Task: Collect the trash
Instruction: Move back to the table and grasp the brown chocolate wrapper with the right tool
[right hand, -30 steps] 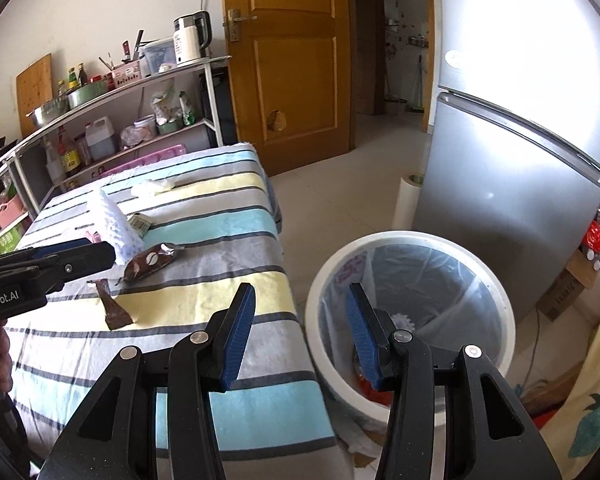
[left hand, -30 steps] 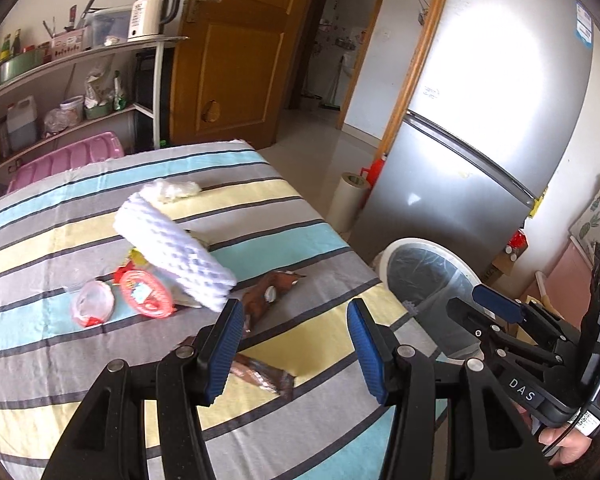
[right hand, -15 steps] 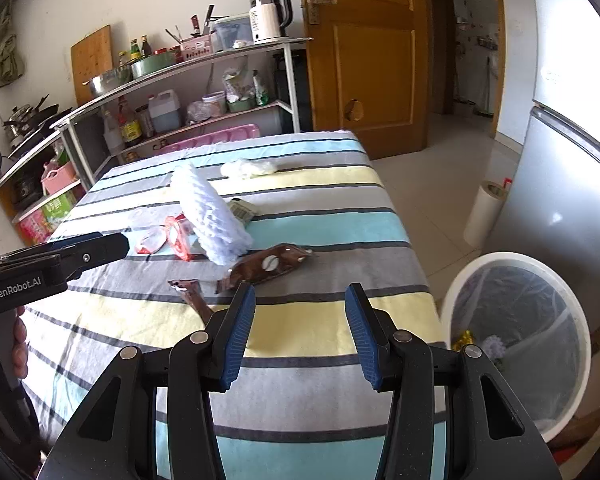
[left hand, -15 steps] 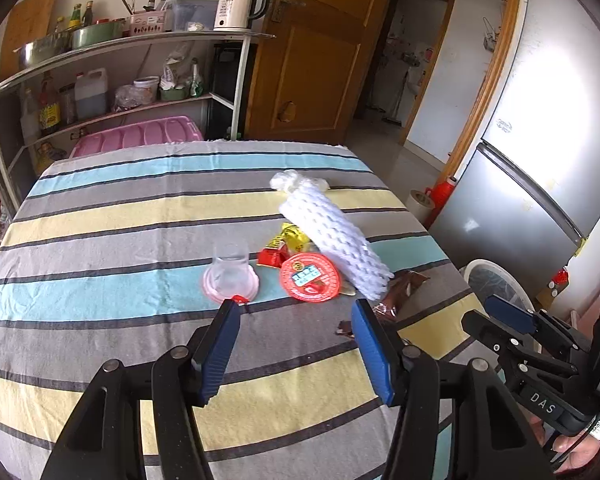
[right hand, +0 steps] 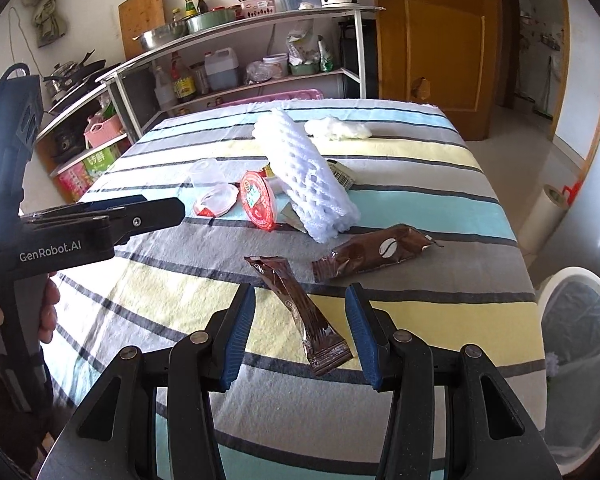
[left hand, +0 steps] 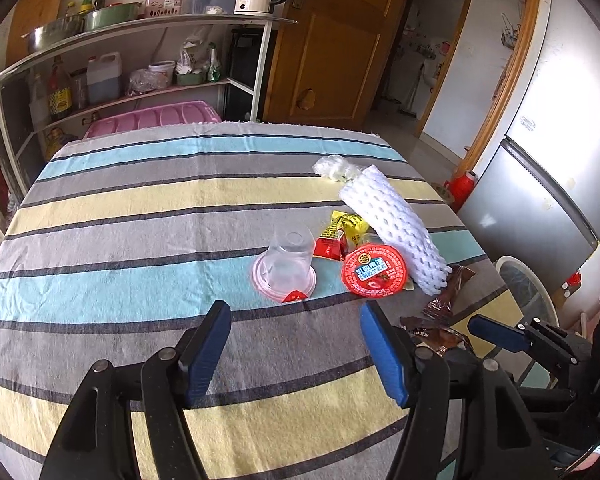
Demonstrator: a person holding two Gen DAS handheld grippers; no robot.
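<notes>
Bare striped cloth (left hand: pixel 140 216) left of the foam sleeve (left hand: pixel 392 228), litter rightward.

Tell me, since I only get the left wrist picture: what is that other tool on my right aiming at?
Observer: The right gripper is open over a long brown sachet, which lies between its jaws untouched.
Operator: Any other brown rubbish near it?
Observer: Yes, a second brown packet with a white coffee-bean print lies flat on the striped cloth just beyond it.
Operator: And that white ring by the fridge?
Observer: It is a white-rimmed bin on the floor beside the table. A pale scrap seems to lie inside its clear liner.
</notes>
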